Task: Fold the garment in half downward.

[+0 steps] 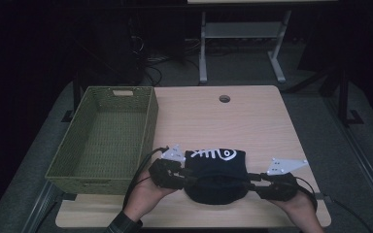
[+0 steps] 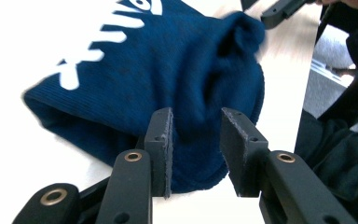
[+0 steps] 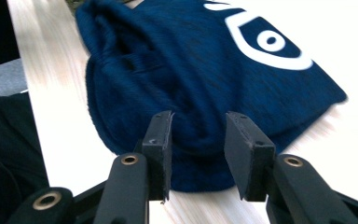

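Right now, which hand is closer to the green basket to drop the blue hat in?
Left. The left gripper sits at the hat's basket-side end, next to the green basket; the right gripper is on the far side.

Wooden table point(image 1: 267, 126) with beanie point(image 1: 216, 170), basket point(image 1: 104, 138)

The high view is dim, its surroundings nearly black, and only the pale wooden worktop point(image 1: 252, 121) catches soft light. Both gripper views are far brighter: the worktop glares to white. The dark blue knitted cloth with white print point(image 2: 168, 70) smears slightly at its edges.
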Tool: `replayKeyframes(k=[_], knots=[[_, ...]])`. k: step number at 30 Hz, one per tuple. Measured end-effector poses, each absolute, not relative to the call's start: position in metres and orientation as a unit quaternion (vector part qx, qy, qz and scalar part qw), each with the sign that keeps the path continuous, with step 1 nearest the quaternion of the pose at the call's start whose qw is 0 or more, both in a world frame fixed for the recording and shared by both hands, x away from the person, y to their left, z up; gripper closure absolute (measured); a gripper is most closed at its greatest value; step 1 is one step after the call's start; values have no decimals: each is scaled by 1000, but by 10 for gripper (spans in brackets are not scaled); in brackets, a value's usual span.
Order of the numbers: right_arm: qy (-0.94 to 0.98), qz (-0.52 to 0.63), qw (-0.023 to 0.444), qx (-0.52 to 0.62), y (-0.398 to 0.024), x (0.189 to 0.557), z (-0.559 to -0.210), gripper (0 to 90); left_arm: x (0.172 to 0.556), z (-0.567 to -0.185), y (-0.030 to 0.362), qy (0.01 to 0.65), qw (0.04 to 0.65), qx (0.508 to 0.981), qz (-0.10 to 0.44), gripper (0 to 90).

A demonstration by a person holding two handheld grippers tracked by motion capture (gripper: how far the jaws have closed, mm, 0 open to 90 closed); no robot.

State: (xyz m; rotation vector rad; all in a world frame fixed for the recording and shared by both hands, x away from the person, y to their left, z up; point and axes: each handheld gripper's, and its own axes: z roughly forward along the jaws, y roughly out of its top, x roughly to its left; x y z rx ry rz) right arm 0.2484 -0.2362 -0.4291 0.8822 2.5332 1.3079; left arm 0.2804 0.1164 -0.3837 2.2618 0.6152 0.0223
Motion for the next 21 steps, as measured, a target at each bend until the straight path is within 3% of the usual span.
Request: replayKeyframes(k=[7, 14, 21], knots=[[840, 440, 90, 306, -246, 252, -426, 667, 287, -383, 118, 255, 389, 885, 21, 721], [836, 447, 95, 305, -247, 261, -423, 853, 297, -385, 107, 266, 389, 881, 34, 810], [837, 450, 103, 295, -239, 268, -421, 894, 316, -389, 95, 272, 380, 883, 49, 847]])
